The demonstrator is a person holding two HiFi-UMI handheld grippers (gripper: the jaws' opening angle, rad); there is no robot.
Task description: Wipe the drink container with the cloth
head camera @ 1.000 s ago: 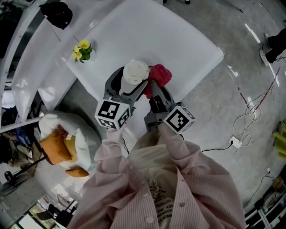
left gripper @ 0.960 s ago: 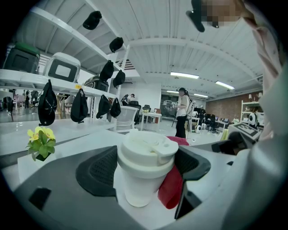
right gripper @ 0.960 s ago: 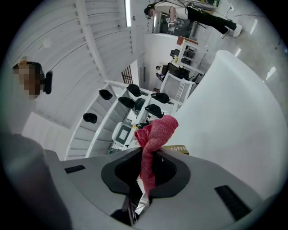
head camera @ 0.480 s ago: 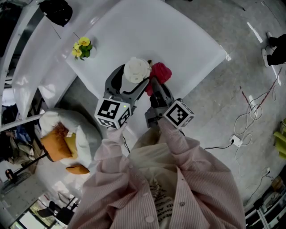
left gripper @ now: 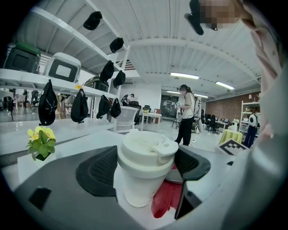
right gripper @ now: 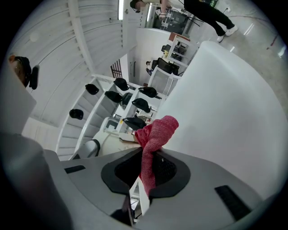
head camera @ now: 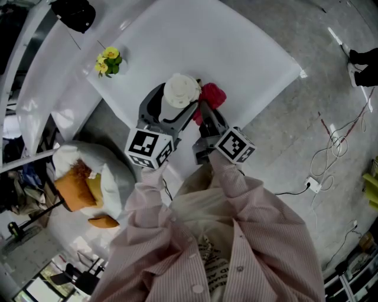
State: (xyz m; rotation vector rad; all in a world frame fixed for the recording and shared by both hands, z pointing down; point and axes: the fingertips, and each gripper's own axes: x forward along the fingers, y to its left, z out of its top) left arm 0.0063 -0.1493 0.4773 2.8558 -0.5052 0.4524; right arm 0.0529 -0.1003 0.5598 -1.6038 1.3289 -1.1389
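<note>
A white lidded drink cup (head camera: 179, 92) stands upright over the white table (head camera: 236, 47), and my left gripper (head camera: 175, 107) is shut on it. In the left gripper view the cup (left gripper: 143, 173) sits between the two black pads (left gripper: 100, 172). My right gripper (head camera: 202, 111) is shut on a red cloth (head camera: 212, 98), which presses against the cup's right side. The same cloth (left gripper: 167, 203) shows low beside the cup in the left gripper view. In the right gripper view the cloth (right gripper: 153, 143) is pinched between the closed jaws of the right gripper (right gripper: 147, 173), bunched above them.
A small pot of yellow flowers (head camera: 108, 65) stands on the table's left part. A black cap (head camera: 75, 16) hangs at the upper left. White and orange bags (head camera: 82, 183) lie on the floor to the left. Cables (head camera: 331, 153) trail over the floor at the right.
My right gripper has shifted slightly up and left with the red cloth, closer against the cup. The left gripper and cup have stayed put.
</note>
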